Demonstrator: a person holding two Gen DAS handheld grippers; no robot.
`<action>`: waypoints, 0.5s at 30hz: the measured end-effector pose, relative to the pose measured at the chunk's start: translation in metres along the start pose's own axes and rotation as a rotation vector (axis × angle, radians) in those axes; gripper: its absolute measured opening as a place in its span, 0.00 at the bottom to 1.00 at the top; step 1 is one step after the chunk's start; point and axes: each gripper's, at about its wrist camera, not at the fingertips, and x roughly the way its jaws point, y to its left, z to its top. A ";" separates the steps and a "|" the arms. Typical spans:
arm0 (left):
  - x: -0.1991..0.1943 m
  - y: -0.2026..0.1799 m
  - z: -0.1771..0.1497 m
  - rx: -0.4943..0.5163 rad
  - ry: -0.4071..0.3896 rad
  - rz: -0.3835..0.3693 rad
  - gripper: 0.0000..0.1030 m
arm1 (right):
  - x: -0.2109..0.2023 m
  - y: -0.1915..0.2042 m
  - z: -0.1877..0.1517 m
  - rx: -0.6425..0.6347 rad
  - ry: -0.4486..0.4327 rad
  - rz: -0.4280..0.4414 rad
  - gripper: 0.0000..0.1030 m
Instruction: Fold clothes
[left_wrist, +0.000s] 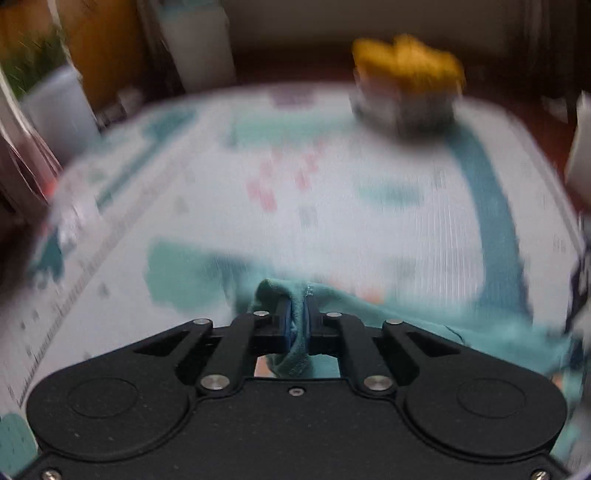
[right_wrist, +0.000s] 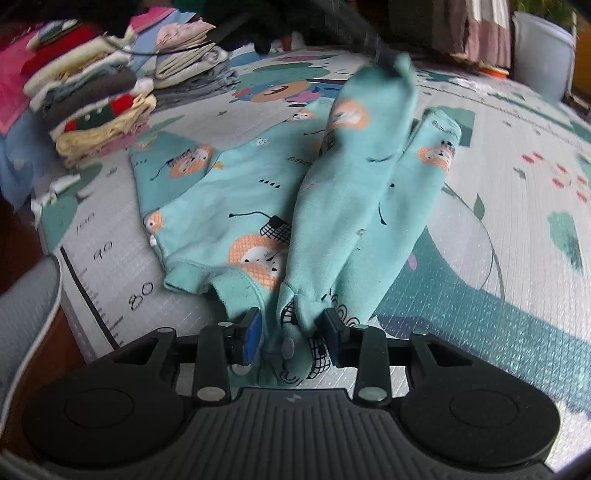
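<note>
A teal child's garment with orange lion prints lies on the patterned play mat. One strip of it is lifted and stretched from the far side toward my right gripper. The right gripper's jaws stand partly apart with the end of that strip between them; the grip is not clear. My left gripper is shut on a teal hem of the garment, which trails off to the right. The left wrist view is blurred by motion.
Stacks of folded clothes stand at the mat's far left, with more folded pieces behind. A blurred folded pile with a yellow top sits far on the mat. A white bin stands at the far right.
</note>
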 end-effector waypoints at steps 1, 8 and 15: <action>-0.001 -0.002 0.005 0.012 -0.028 0.009 0.05 | 0.000 -0.002 0.000 0.023 -0.004 0.007 0.38; 0.036 -0.015 0.002 0.026 0.005 0.069 0.05 | -0.003 -0.011 -0.003 0.109 -0.019 0.045 0.43; 0.058 -0.008 -0.002 -0.050 0.034 0.124 0.05 | -0.008 -0.013 -0.005 0.159 -0.053 0.074 0.47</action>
